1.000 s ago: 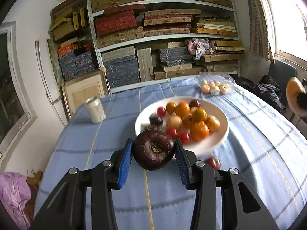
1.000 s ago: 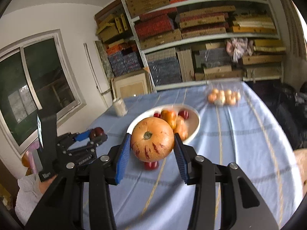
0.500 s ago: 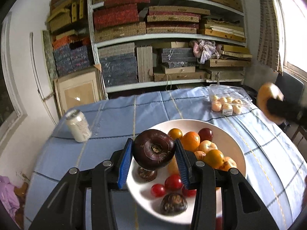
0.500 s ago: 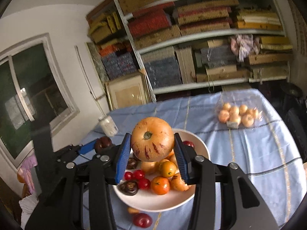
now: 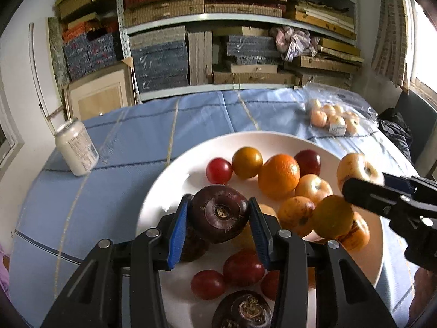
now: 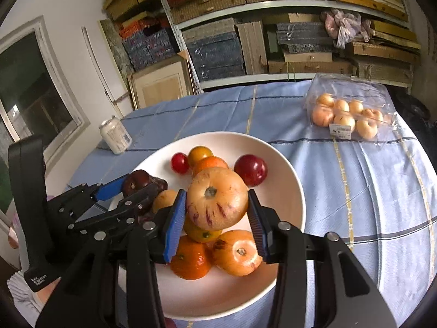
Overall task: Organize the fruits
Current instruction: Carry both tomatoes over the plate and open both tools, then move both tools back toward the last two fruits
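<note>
The desk [image 6: 368,191], covered by a blue checked cloth, carries a white plate [image 6: 284,164] near its centre, a clear bag of small pale fruits [image 6: 347,114] far right of the plate and a white can [image 6: 114,135] far left of it. The plate already holds a mixed heap: oranges, yellow and red tomatoes, a dark plum and dark purple fruits. The step in hand appears to be setting down two held fruits on the plate, and it is best done one gripper at a time, each lowered onto bare white plate surface rather than onto the heap, so that neither fruit rolls nor dislodges the others; the jaws should part only once the fruit rests on the plate. The right gripper [image 6: 217,210] is narrowed onto a large pale orange tomato [image 6: 217,198] with red streaks, clamped between its blue pads [image 6: 174,218] and held above the heap at the plate's near centre, directly over an orange and a yellow fruit; the bare plate to the right offers a steadier landing. The left gripper [image 5: 218,214] is narrowed onto a dark purple fruit [image 5: 218,213], stem end facing the camera, held above the plate's near left portion, close over another dark fruit. The two grippers stand near each other, so staggered release would avoid contact.
</note>
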The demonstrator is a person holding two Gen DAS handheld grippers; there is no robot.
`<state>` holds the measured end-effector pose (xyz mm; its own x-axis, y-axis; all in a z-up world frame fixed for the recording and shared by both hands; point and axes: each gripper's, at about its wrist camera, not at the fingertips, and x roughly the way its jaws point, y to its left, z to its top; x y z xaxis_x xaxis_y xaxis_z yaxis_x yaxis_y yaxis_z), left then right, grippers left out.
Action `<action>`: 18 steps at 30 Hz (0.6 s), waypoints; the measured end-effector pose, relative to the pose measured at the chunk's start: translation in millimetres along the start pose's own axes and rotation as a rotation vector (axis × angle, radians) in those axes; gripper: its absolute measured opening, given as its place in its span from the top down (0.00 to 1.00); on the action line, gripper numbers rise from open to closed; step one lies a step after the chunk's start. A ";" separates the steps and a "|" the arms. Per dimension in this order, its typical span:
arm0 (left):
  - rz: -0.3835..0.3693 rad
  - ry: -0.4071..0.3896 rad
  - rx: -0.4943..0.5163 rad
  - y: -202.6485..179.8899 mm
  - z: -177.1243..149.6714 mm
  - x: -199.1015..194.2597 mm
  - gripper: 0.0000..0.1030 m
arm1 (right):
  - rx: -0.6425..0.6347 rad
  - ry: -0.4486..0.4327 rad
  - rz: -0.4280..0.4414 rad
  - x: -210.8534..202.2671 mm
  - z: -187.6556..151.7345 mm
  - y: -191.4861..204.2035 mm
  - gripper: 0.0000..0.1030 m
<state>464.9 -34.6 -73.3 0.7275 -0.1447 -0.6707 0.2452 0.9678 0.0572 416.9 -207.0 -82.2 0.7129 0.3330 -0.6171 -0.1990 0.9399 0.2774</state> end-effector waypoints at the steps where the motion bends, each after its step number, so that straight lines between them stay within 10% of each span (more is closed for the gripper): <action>1: 0.006 -0.010 -0.003 0.4 -0.8 0.0 0.57 | -0.004 -0.001 -0.004 0.7 -0.6 0.6 0.58; 13: 0.017 -0.024 -0.007 -0.7 2.5 8.4 0.54 | -0.015 -0.011 -0.037 10.6 -4.2 -4.3 0.58; 18: 0.022 -0.033 -0.024 0.8 2.1 11.2 0.32 | -0.012 -0.015 -0.041 13.6 -5.1 -5.8 0.57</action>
<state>474.6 -35.9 -79.3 0.7532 -0.1300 -0.6449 0.2138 0.9754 0.0532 424.3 -207.5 -95.9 0.7304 0.2931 -0.6170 -0.1772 0.9537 0.2432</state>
